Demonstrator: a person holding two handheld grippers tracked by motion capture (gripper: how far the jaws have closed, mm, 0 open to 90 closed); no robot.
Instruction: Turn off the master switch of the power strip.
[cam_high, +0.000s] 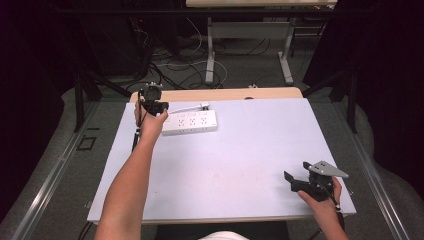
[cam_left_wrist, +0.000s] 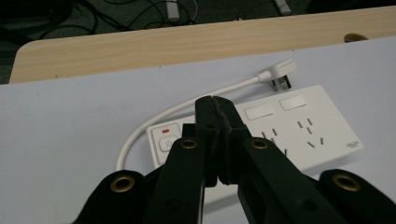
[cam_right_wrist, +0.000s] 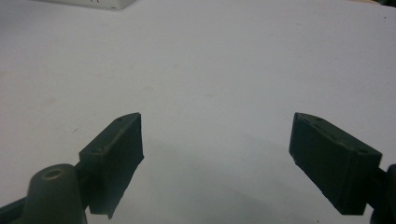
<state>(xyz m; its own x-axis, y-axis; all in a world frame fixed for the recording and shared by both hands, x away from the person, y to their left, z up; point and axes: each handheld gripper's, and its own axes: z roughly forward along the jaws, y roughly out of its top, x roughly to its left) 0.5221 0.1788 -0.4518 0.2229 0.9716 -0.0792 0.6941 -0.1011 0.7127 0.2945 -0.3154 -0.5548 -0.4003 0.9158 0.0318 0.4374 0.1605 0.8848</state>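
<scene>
High view puts the right gripper (cam_high: 300, 181) nearest, at about 4 o'clock on the pale table (cam_high: 240, 165) by the near edge, held low in the person's hand with its jaws spread wide and nothing between them; the right gripper view agrees, with bare tabletop between the two black pads. Farther off, at about 11 o'clock, the left gripper (cam_high: 156, 106) is held over the left end of the white power strip (cam_high: 192, 122), and in the left gripper view its jaws are pressed together with nothing caught in them, tips poised just above the strip's power button (cam_left_wrist: 167, 143), under a small red light. Beyond that the strip's own white cord (cam_left_wrist: 187, 105) curls round to its plug (cam_left_wrist: 280, 74), lying loose on the table toward 12 o'clock. My guess is that the switch is being pressed; the next move calls for a short, straight push down with the closed tips
</scene>
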